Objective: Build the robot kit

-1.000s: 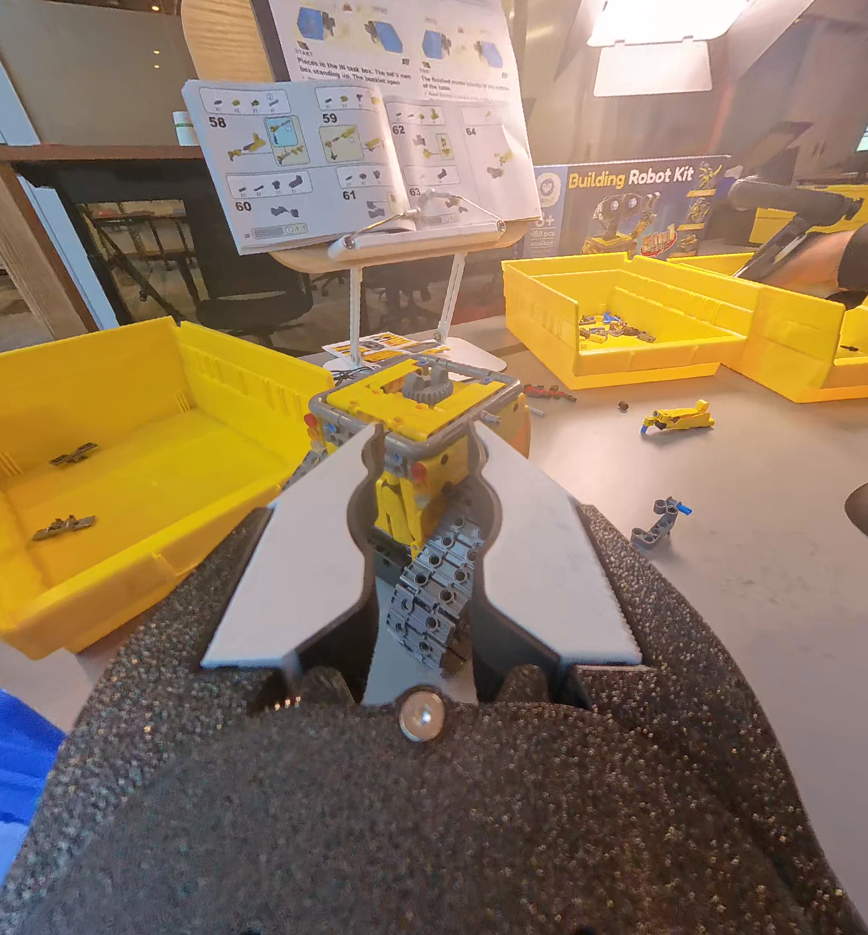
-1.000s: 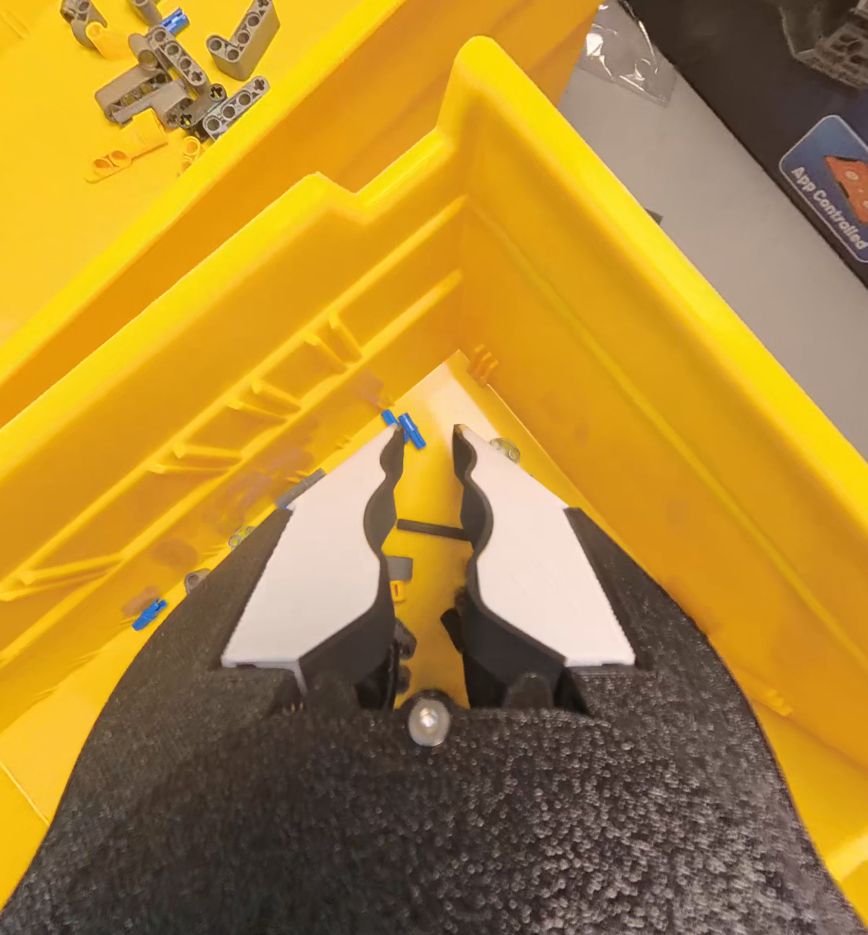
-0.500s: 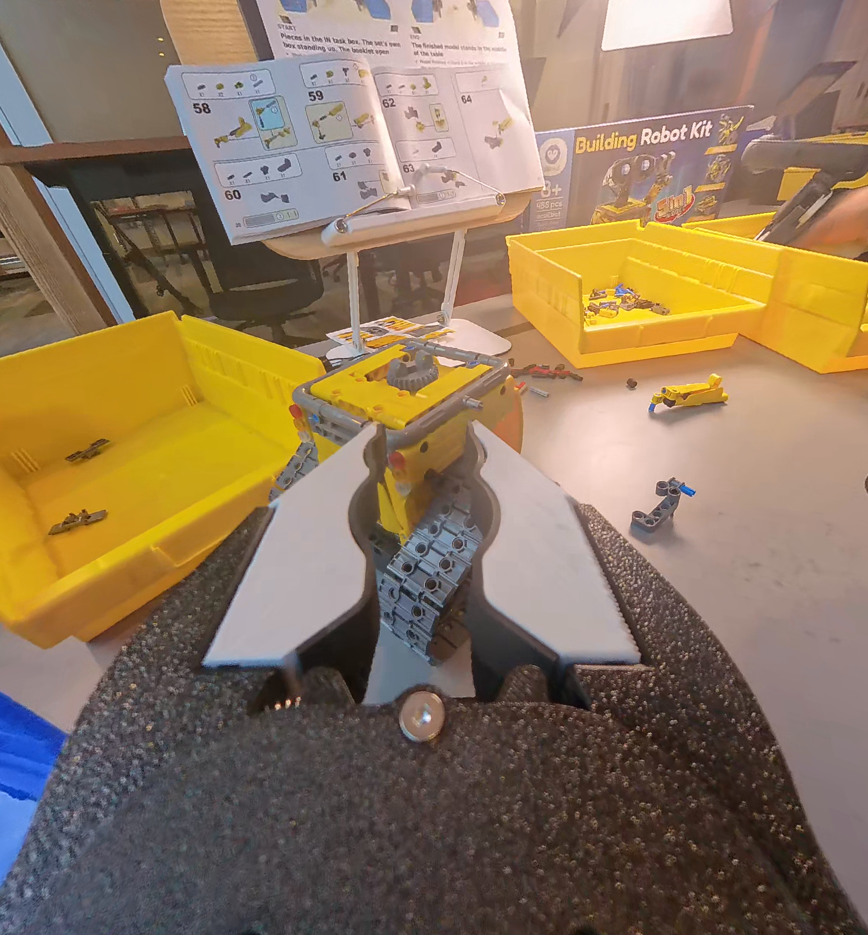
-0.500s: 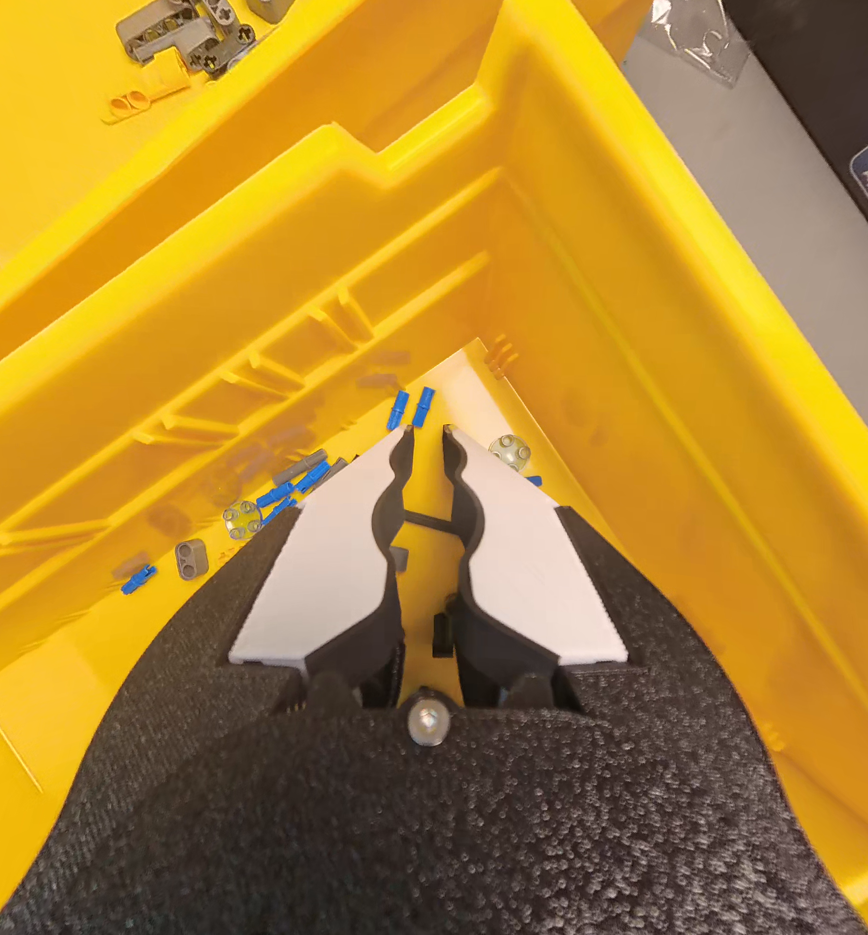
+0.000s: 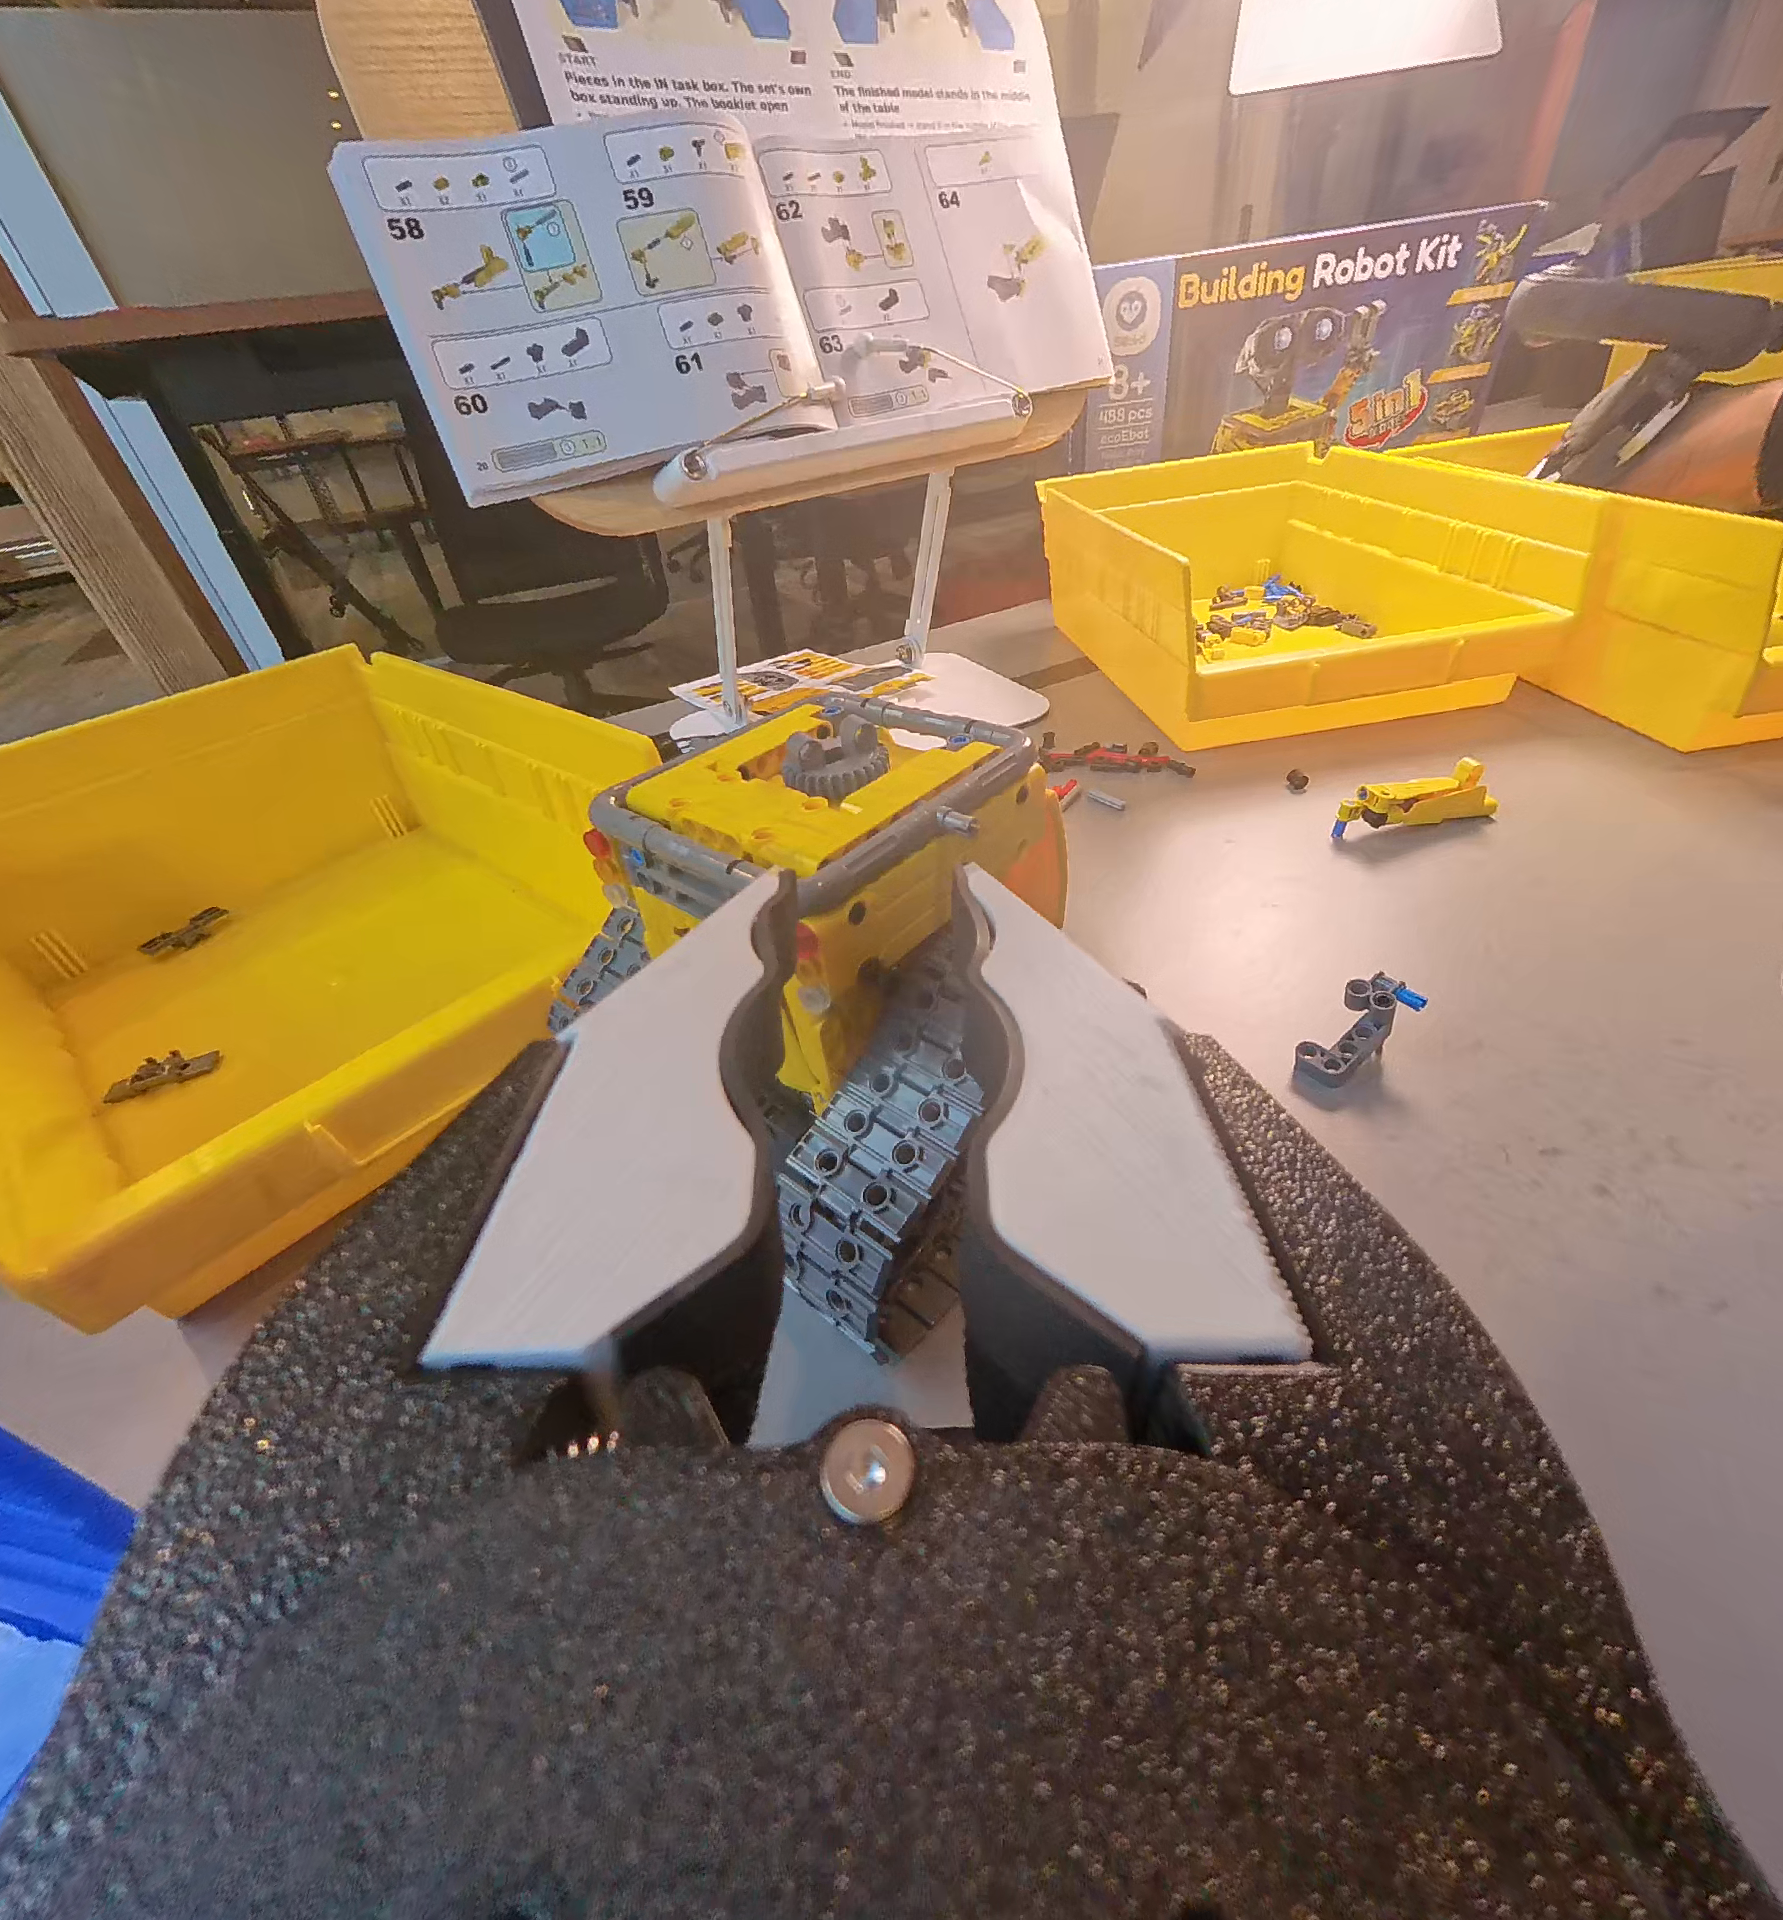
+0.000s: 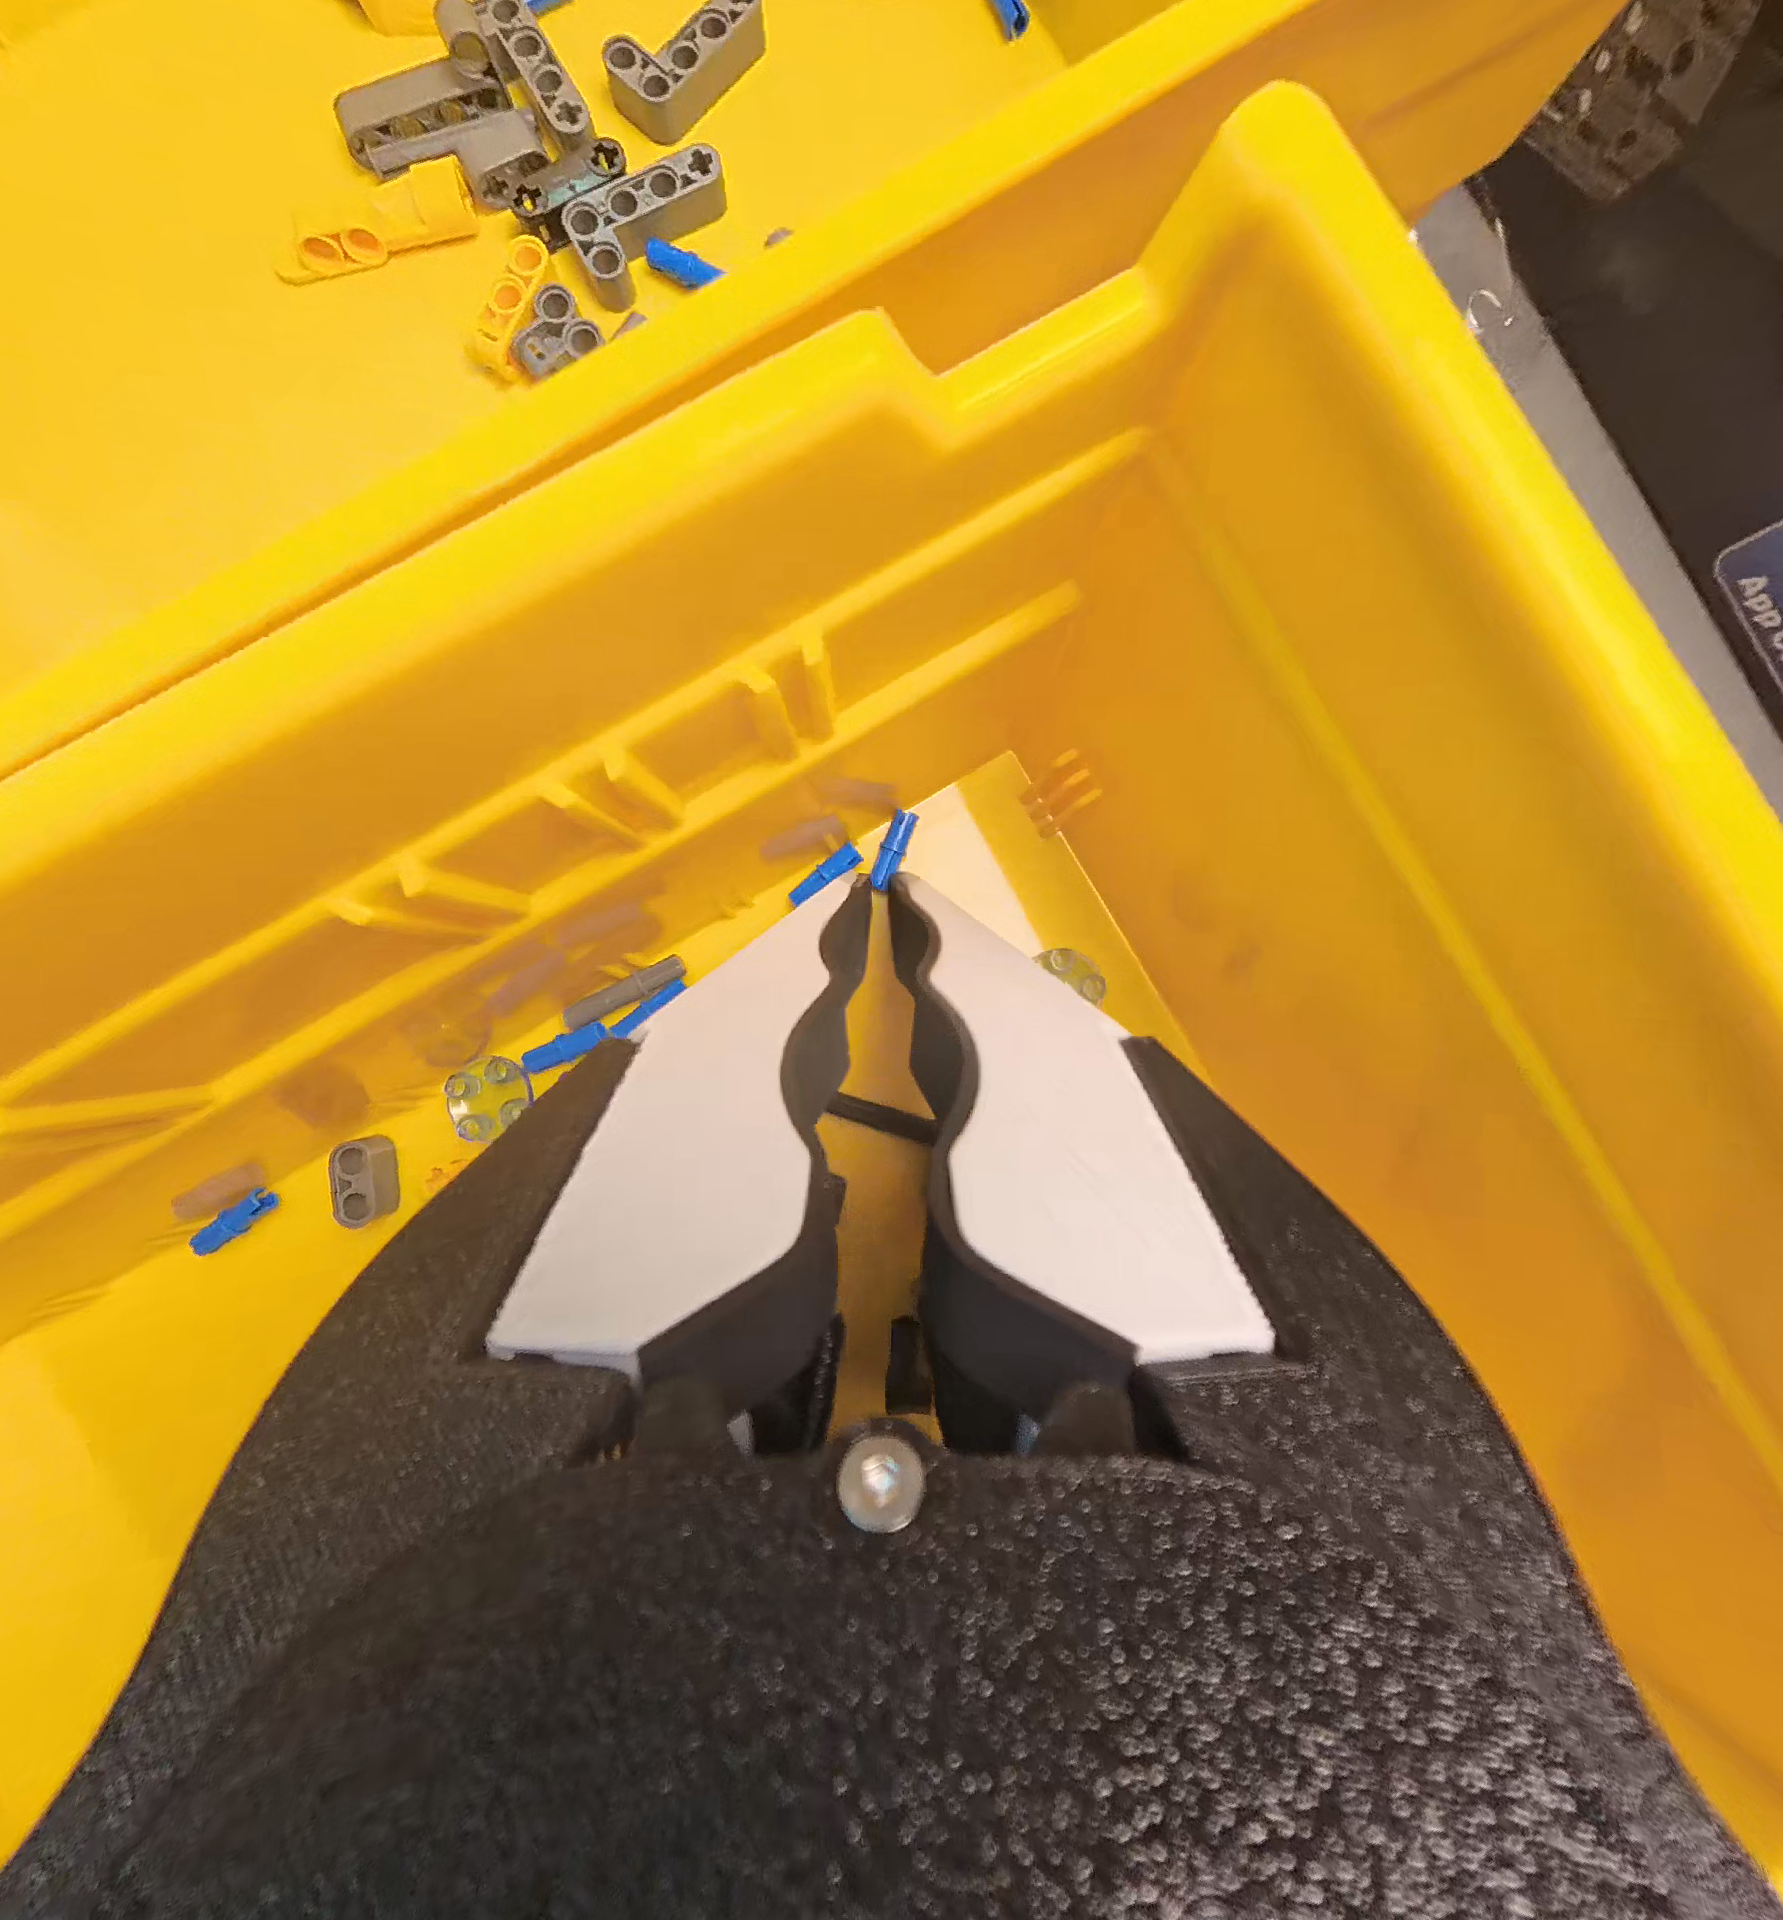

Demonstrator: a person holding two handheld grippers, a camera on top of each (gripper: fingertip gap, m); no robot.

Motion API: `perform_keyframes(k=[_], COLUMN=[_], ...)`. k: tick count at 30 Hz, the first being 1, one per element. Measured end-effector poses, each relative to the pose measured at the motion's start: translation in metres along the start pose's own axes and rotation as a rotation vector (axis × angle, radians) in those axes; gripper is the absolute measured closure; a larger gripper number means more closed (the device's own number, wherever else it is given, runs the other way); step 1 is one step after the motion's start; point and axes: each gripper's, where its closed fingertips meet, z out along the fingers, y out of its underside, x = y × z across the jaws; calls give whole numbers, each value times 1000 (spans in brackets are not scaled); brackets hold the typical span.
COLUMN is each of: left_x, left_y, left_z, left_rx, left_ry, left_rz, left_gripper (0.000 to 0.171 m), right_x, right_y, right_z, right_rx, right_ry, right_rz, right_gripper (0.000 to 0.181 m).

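Blue pin (image 6: 892, 847) pinched only at the right tool (image 6: 874, 885) tips – could flick out; left tool (image 5: 871, 904) clamps tracked model (image 5: 825, 894) – may slip.

yellow bin (image 5: 191, 831) left on counter (image 5: 1489, 1195) | open booklet (image 5: 710, 301) on stand | kit box (image 5: 1313, 322) behind | grey angled piece (image 5: 1349, 1039) loose | small yellow assembly (image 5: 1417, 805) loose, near far bins (image 5: 1313, 686)

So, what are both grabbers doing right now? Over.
Left gripper shut on yellow tracked brick robot model. Right gripper pinching small blue plastic pin inside yellow plastic bin. Nothing blocking.
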Motion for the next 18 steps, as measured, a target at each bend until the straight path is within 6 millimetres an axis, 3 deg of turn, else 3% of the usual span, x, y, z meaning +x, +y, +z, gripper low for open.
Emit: perform_keyframes(k=[6, 9, 11, 14, 18], left_x=[0, 0, 0, 1, 0], left_y=[0, 0, 1, 1, 4], left_z=[-2, -1, -1, -1, 2], left_rx=[5, 4, -1, -2, -22], left_ry=[0, 4, 9, 15, 22], left_rz=[-2, -10, -10, -14, -29], left_gripper=[144, 144, 144, 144, 144], right_x=[3, 0, -11, -47, -141], right_y=[-1, -6, -17, -40, -60], right_z=[-6, -23, -45, -92, -148], right_rx=[26, 62, 124, 258, 351], right_ry=[36, 51, 54, 78, 54], right_rz=[-6, -16, -36, -115, -283], right_gripper=[179, 179, 179, 179, 179])
